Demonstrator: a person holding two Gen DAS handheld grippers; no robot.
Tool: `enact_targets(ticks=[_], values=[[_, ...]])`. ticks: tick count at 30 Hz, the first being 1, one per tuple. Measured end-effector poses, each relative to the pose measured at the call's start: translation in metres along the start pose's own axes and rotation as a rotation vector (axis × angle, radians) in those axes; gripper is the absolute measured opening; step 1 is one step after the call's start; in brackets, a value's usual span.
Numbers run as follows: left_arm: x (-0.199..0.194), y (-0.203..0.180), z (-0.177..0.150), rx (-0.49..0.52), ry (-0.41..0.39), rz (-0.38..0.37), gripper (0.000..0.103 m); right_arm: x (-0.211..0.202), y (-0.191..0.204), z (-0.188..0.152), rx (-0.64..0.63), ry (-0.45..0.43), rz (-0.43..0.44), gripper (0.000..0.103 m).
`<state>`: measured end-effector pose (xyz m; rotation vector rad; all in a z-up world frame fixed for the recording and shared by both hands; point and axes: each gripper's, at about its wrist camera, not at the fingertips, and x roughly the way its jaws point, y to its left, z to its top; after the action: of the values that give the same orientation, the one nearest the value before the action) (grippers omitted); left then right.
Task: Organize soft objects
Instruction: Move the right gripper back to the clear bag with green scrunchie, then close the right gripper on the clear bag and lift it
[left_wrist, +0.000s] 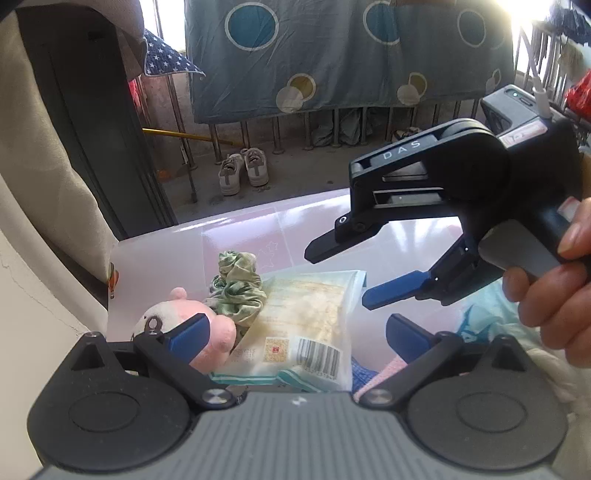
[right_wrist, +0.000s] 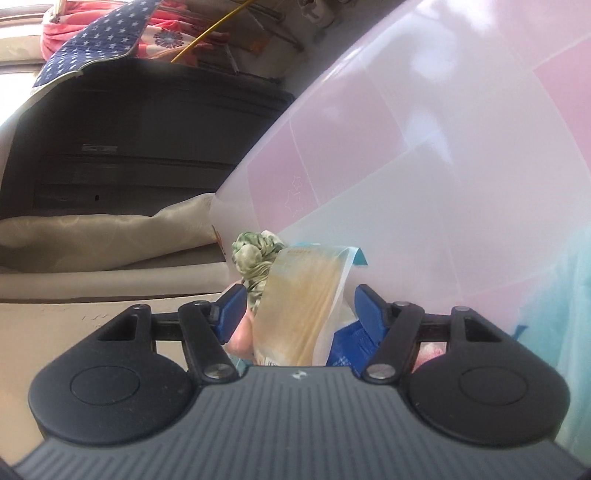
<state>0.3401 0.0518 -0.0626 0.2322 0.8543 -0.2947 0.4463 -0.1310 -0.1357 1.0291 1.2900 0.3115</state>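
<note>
Several soft things lie in a translucent white bin backed by pink and white squares. A pink plush toy sits at the left, with a green scrunchie behind it. A clear packet with a barcode lies in the middle. My left gripper is open, one pad over the plush and the packet below the gap. A hand holds my right gripper open and empty just above the packet's far corner. In the right wrist view the right gripper frames the packet and the scrunchie without touching them.
Light blue fabric and a blue and pink knit piece lie at the right. Beyond the bin wall are white shoes, a railing with a hanging blue sheet, a dark door frame and a beige curtain.
</note>
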Motion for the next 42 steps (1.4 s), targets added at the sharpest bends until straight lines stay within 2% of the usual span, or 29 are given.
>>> enact_targets(ticks=[6, 8, 9, 10, 13, 15, 18, 22, 29, 33, 38, 42], values=[[0.028, -0.002, 0.001, 0.025, 0.08, 0.032, 0.101, 0.031, -0.01, 0.006, 0.019, 0.032, -0.005, 0.062], [0.031, -0.006, 0.002, 0.049, 0.093, 0.027, 0.1, 0.037, -0.014, 0.005, 0.021, 0.035, 0.005, 0.056], [0.034, -0.008, 0.002, 0.066, 0.106, 0.037, 0.1, 0.038, -0.016, 0.004, 0.021, 0.035, 0.021, 0.049], [0.036, -0.012, 0.002, 0.081, 0.111, 0.046, 0.098, 0.039, -0.016, 0.004, 0.022, 0.033, 0.037, 0.042], [0.039, -0.017, 0.004, 0.092, 0.122, 0.082, 0.087, 0.039, -0.012, 0.004, 0.006, 0.027, 0.058, 0.031], [0.037, -0.015, 0.006, 0.061, 0.123, 0.093, 0.083, 0.033, -0.009, 0.003, -0.013, 0.02, 0.06, 0.025], [0.029, -0.009, 0.009, 0.018, 0.127, 0.088, 0.082, 0.022, -0.004, 0.001, -0.034, 0.02, 0.082, 0.019], [0.008, -0.008, 0.012, 0.009, 0.106, 0.089, 0.079, 0.002, 0.008, -0.008, -0.077, 0.011, 0.106, 0.015], [-0.055, -0.029, 0.022, 0.022, 0.037, 0.094, 0.074, -0.049, 0.03, -0.035, -0.154, -0.001, 0.166, 0.014], [-0.099, -0.057, 0.03, 0.046, -0.021, 0.084, 0.071, -0.096, 0.037, -0.055, -0.203, -0.029, 0.218, 0.014], [-0.145, -0.111, 0.042, 0.088, -0.086, 0.043, 0.07, -0.176, 0.028, -0.077, -0.253, -0.097, 0.276, 0.014], [-0.17, -0.164, 0.054, 0.134, -0.133, -0.036, 0.073, -0.253, -0.001, -0.087, -0.27, -0.182, 0.297, 0.014]])
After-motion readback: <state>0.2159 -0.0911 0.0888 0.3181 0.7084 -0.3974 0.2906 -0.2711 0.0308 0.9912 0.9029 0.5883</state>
